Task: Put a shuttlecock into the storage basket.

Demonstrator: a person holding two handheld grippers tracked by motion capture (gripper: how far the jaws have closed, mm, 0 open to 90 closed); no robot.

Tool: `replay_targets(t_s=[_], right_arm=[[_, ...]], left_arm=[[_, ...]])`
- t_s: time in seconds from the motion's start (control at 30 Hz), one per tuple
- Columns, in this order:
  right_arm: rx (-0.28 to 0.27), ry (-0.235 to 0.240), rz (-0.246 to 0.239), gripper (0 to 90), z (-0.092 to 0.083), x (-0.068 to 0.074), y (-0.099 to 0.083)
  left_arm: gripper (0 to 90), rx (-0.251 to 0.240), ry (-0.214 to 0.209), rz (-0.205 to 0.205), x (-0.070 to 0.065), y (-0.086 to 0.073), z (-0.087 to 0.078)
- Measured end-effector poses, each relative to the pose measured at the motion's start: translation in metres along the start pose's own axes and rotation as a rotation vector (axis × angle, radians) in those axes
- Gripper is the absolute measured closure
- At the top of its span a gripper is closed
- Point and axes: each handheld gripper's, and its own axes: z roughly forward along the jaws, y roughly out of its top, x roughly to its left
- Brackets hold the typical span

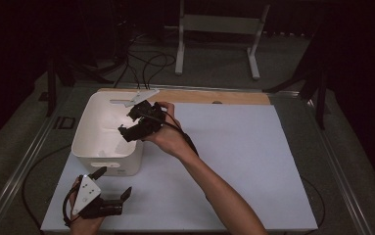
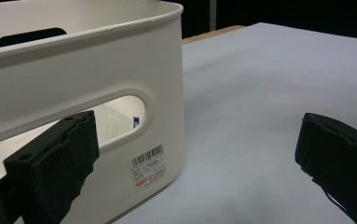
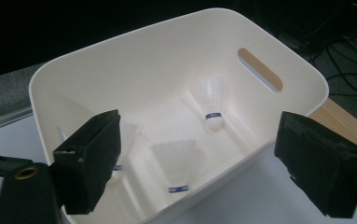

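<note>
Shuttlecocks lying inside white bin (image 1: 107,128), three of them, counted from the right gripper view. From the high view: right gripper (image 1: 137,123) poised over bin's right rim, jaws apart and holding nothing; left gripper (image 1: 110,198) resting just in front of bin's near wall, on pale mat (image 1: 234,161). From the left gripper view: black jaws spread wide, empty, bin's handle slot (image 2: 120,114) and barcode label (image 2: 148,164) close ahead, a blue band glimpsed through the slot. From the right gripper view: jaws parted wide above bin's open top; one shuttlecock (image 3: 211,105) near the far wall by the cut-out handle, a second shuttlecock (image 3: 177,163) near the middle of the floor, a third shuttlecock (image 3: 122,144) partly hidden behind the left jaw. Likely a drop-off into bin, by the look of it. To do it well: keep jaws wide, lift straight up clear of the rim, avoid knocking bin's wall, steady bin with the left gripper only if needed.
</note>
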Motion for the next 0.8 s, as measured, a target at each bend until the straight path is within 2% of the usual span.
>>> replay_targets(t_s=[0.8], right_arm=[[-0.016, 0.001, 0.012, 9.4, -0.0082, -0.0062, -0.0058]], left_arm=[[0.3, 0.001, -0.001, -0.002, 0.0001, 0.0, 0.0005]])
